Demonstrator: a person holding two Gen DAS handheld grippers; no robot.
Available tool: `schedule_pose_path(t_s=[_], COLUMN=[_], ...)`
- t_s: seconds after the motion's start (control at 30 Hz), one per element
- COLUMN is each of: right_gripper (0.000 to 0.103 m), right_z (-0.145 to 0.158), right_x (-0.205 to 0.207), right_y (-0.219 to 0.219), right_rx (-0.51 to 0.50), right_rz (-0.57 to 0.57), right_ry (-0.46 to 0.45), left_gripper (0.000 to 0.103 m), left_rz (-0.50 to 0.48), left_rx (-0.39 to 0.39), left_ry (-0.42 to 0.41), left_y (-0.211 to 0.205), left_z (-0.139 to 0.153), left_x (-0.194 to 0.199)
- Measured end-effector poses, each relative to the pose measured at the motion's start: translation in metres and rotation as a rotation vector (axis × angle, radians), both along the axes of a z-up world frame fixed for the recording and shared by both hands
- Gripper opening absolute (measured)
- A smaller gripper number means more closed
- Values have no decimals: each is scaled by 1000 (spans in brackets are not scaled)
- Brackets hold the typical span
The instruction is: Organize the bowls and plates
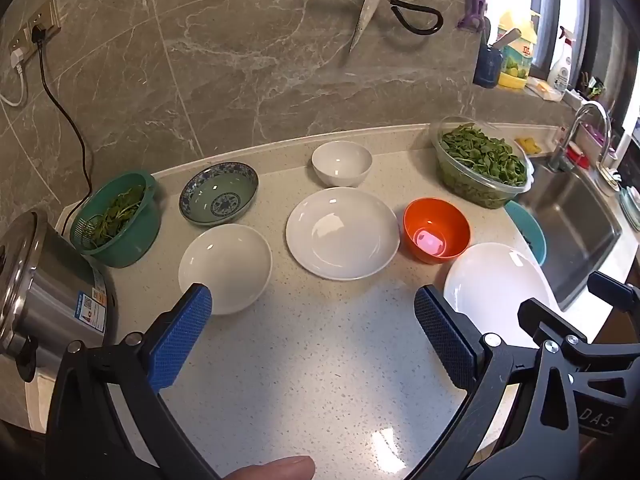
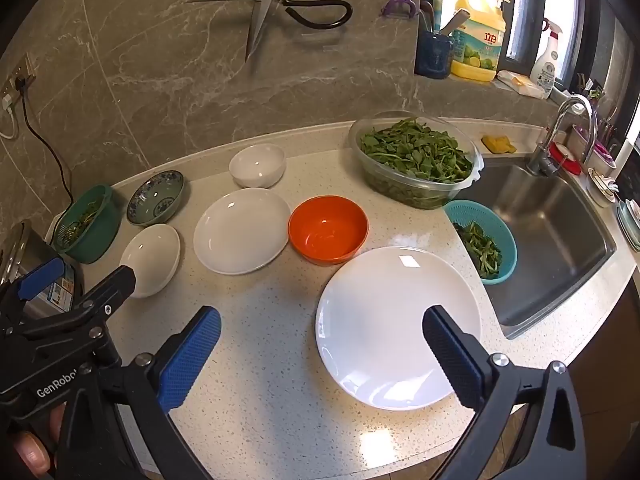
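Observation:
Dishes are spread over the speckled counter (image 1: 320, 360). A large white plate (image 2: 396, 326) lies near the sink, with an orange bowl (image 2: 328, 229) behind it. A medium white plate (image 2: 240, 230) sits in the middle, a small white bowl (image 2: 258, 165) at the back, a shallow white bowl (image 2: 150, 258) at the left and a blue-patterned green bowl (image 2: 157, 198) beyond it. My left gripper (image 1: 312, 304) hangs open above bare counter, holding nothing. My right gripper (image 2: 322, 322) is open too, its right finger over the large plate.
A clear tub of greens (image 2: 416, 158) stands at the back right. A teal colander (image 2: 482, 238) sits at the sink's (image 2: 560, 240) edge, a green colander (image 1: 116, 220) and a steel cooker (image 1: 44, 292) at the left. Scissors (image 2: 264, 4) hang on the wall.

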State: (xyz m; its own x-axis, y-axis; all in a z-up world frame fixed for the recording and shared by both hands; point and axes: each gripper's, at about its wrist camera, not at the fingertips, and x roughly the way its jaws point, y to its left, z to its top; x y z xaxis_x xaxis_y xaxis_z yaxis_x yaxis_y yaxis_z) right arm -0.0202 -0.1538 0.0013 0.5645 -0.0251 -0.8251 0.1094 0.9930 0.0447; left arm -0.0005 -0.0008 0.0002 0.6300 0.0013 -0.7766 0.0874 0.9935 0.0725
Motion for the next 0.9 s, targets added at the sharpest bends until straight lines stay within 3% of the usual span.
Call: schedule_pose_path(t_s=[0.9], right_gripper=[103], right_z=[0], right_x=[0], right_y=[-2], right_rx=[-2], right_rz=[-3], right_ry=[2], left_gripper=[103], left_rz=[4], left_rx=[-15], left_ry=[13], left_y=[2], left_z=[-4], left_x=[1])
